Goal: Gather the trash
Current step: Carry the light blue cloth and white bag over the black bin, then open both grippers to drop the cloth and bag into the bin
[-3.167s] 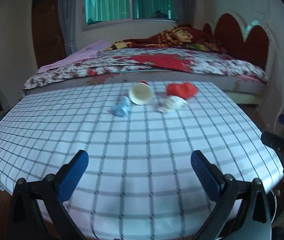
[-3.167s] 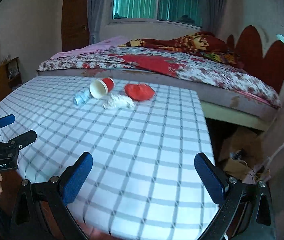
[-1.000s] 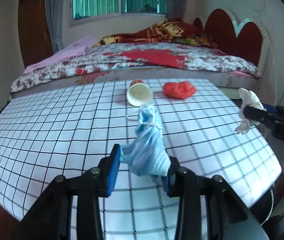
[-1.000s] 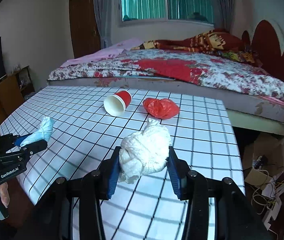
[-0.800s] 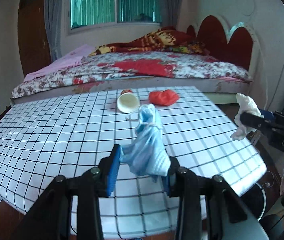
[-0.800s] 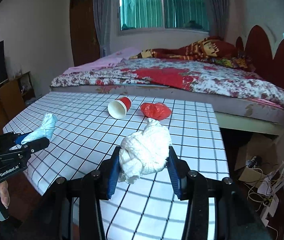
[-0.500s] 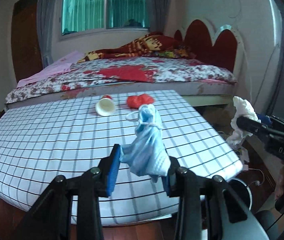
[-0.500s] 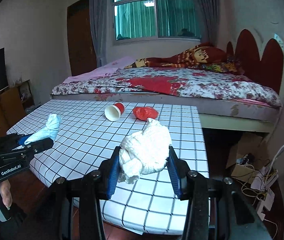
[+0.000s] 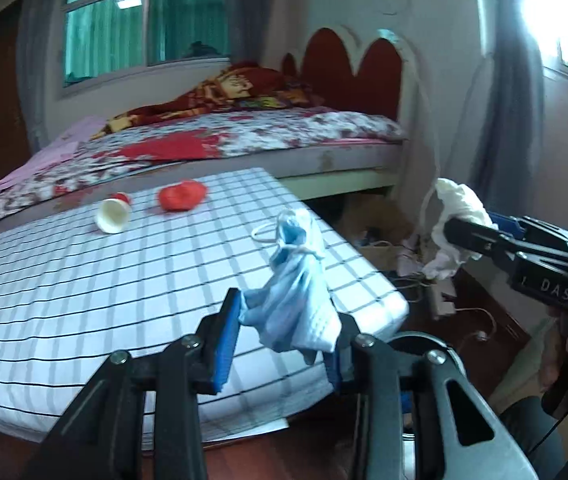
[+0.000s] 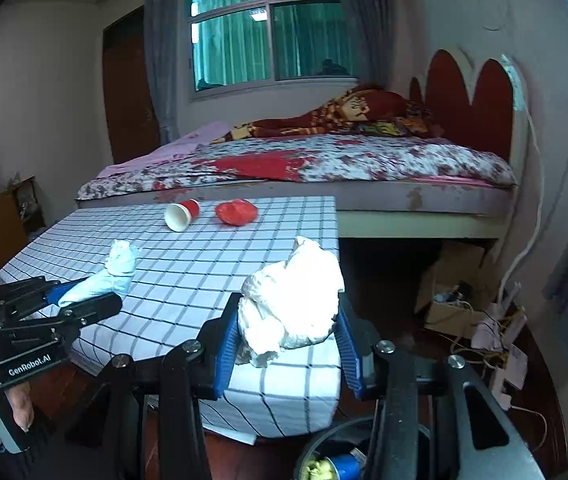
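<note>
My left gripper (image 9: 284, 332) is shut on a crumpled light-blue face mask (image 9: 298, 288), held in the air off the table's near right corner. My right gripper (image 10: 288, 332) is shut on a white crumpled tissue wad (image 10: 292, 308), also off the table. Each gripper shows in the other's view: the right gripper (image 9: 464, 232) with the tissue wad (image 9: 458, 204), the left gripper (image 10: 83, 300) with the face mask (image 10: 119, 268). A red paper cup (image 10: 181, 212) lies on its side beside a red crumpled bag (image 10: 236, 211) at the far end of the checked table (image 10: 219, 264).
A dark bin rim (image 10: 324, 444) with scraps inside sits on the floor below my right gripper; the bin rim (image 9: 424, 340) shows beside my left fingers. A bed (image 10: 324, 168) stands behind the table. A cardboard box (image 10: 448, 308) and cables (image 10: 504, 344) litter the floor at right.
Both grippers have pulled back from the table and swung right, each still holding its piece of trash. The table has receded and the floor bin has come into view.
</note>
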{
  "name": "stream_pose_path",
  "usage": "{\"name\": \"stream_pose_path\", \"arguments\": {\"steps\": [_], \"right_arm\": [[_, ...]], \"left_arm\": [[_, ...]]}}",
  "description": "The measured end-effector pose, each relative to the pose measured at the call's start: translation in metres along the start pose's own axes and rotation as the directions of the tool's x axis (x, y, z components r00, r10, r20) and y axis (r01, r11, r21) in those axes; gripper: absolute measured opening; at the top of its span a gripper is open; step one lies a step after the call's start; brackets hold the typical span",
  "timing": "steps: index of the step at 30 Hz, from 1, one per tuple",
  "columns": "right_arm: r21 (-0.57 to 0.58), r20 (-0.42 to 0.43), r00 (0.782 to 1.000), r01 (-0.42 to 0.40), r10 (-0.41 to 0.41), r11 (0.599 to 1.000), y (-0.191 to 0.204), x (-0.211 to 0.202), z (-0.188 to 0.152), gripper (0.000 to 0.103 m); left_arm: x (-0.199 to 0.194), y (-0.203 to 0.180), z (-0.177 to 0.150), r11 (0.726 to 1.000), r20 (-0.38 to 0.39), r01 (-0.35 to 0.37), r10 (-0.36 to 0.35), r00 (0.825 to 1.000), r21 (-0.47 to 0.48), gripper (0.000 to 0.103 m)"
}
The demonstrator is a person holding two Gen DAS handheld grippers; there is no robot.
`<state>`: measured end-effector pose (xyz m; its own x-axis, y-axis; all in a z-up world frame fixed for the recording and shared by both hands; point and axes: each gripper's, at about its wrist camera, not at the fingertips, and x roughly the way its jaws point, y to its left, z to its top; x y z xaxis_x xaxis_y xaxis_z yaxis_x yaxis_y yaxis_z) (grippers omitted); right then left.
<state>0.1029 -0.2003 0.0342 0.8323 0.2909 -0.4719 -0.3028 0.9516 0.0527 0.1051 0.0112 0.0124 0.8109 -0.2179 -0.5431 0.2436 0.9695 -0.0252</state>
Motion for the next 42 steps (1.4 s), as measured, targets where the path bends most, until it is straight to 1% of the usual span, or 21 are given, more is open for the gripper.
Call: {"name": "stream_pose_path", "arguments": {"steps": [4, 9, 18, 21, 23, 25, 27, 29, 35, 37, 40, 42], "right_arm": [[0.013, -0.008, 1.000, 0.030, -0.030, 0.999, -0.019, -0.014, -0.013, 0.046], [0.044, -0.030, 0.998, 0.065, -0.064, 0.997, -0.042, -0.026, -0.030, 0.046], [0.076, -0.092, 0.991, 0.100, -0.093, 0.992, -0.076, -0.028, -0.070, 0.047], [0.088, -0.120, 0.988, 0.109, -0.098, 0.990, -0.087, -0.026, -0.085, 0.047], [0.093, -0.155, 0.983, 0.113, -0.098, 0.989, -0.098, -0.022, -0.098, 0.047], [0.094, -0.184, 0.978, 0.118, -0.099, 0.989, -0.105, -0.017, -0.109, 0.047], [0.093, -0.221, 0.970, 0.128, -0.105, 0.987, -0.112, -0.010, -0.120, 0.047], [0.094, -0.248, 0.963, 0.127, -0.100, 0.987, -0.117, -0.003, -0.130, 0.047], [0.062, -0.311, 0.946, 0.119, -0.094, 0.991, -0.122, 0.013, -0.153, 0.048], [0.059, -0.324, 0.942, 0.115, -0.090, 0.992, -0.123, 0.017, -0.158, 0.048], [0.059, -0.345, 0.935, 0.105, -0.079, 0.993, -0.125, 0.023, -0.167, 0.048], [0.058, -0.360, 0.930, 0.102, -0.074, 0.993, -0.127, 0.027, -0.172, 0.048]], "left_arm": [[0.009, -0.028, -0.005, 0.998, -0.009, 0.053, -0.053, 0.999, 0.033, 0.038], [0.021, -0.060, -0.014, 0.991, -0.044, 0.110, -0.107, 0.993, 0.069, 0.038], [0.040, -0.101, -0.039, 0.977, -0.107, 0.191, -0.181, 0.978, 0.093, 0.038], [0.050, -0.113, -0.048, 0.970, -0.138, 0.222, -0.207, 0.969, 0.102, 0.038], [0.058, -0.124, -0.057, 0.963, -0.163, 0.246, -0.226, 0.960, 0.112, 0.038], [0.067, -0.130, -0.062, 0.958, -0.194, 0.264, -0.240, 0.951, 0.110, 0.038], [0.080, -0.139, -0.070, 0.953, -0.241, 0.283, -0.251, 0.937, 0.110, 0.038], [0.087, -0.143, -0.074, 0.949, -0.260, 0.298, -0.262, 0.929, 0.108, 0.038], [0.101, -0.158, -0.090, 0.938, -0.313, 0.320, -0.266, 0.912, 0.136, 0.038], [0.103, -0.160, -0.094, 0.937, -0.320, 0.320, -0.263, 0.910, 0.140, 0.038], [0.111, -0.163, -0.098, 0.932, -0.347, 0.338, -0.277, 0.896, 0.128, 0.038], [0.116, -0.164, -0.100, 0.927, -0.371, 0.358, -0.295, 0.881, 0.113, 0.039]]}}
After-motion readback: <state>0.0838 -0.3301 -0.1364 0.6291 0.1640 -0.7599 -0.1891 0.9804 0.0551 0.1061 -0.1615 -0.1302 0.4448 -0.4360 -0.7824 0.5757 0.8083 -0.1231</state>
